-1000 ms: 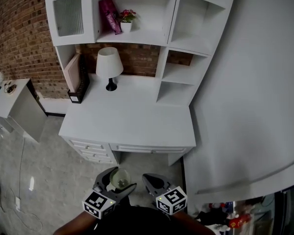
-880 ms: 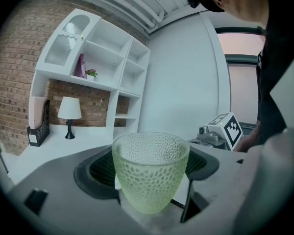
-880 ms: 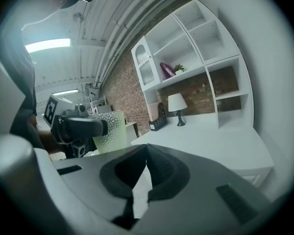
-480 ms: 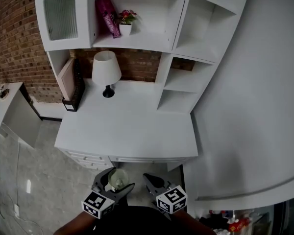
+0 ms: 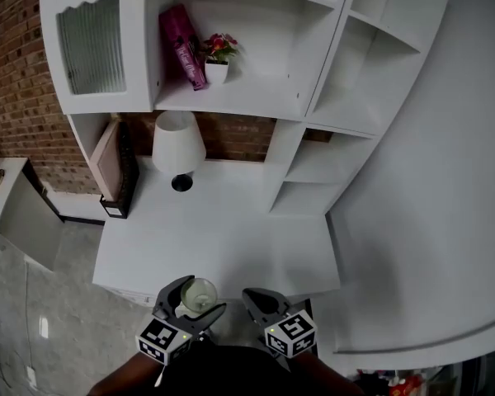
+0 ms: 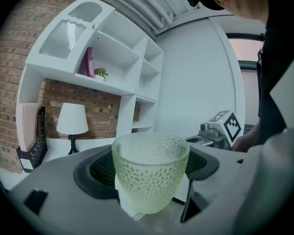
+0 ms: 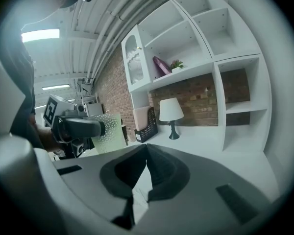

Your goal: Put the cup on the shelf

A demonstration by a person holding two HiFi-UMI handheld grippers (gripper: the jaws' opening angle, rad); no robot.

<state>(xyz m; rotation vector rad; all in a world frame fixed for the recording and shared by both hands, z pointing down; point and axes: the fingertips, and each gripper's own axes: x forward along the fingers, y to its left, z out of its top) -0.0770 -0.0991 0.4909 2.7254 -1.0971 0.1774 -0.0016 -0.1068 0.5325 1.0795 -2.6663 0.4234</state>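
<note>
A pale green dimpled glass cup [image 5: 199, 294] stands upright between the jaws of my left gripper [image 5: 193, 299], which is shut on it, at the desk's front edge. In the left gripper view the cup [image 6: 150, 173] fills the middle, clamped by the dark pads of the left gripper [image 6: 149, 182]. My right gripper [image 5: 261, 303] hangs beside it, shut with nothing in it; its jaws meet in the right gripper view [image 7: 145, 153], where the cup [image 7: 110, 132] shows at the left. The white shelf unit [image 5: 239, 99] rises at the back of the desk [image 5: 223, 229].
On the desk stand a white lamp [image 5: 178, 143] and a black file holder [image 5: 117, 170]. A pink book [image 5: 181, 44] and a small flower pot [image 5: 218, 56] sit on the wide shelf. Open cubbies [image 5: 322, 165] are at the right, a glass-door cabinet [image 5: 91, 40] at the left.
The view has come closer to the desk and shelf. Both grippers now hang over the desk's front edge instead of the floor. The cup stays held in the left gripper.
</note>
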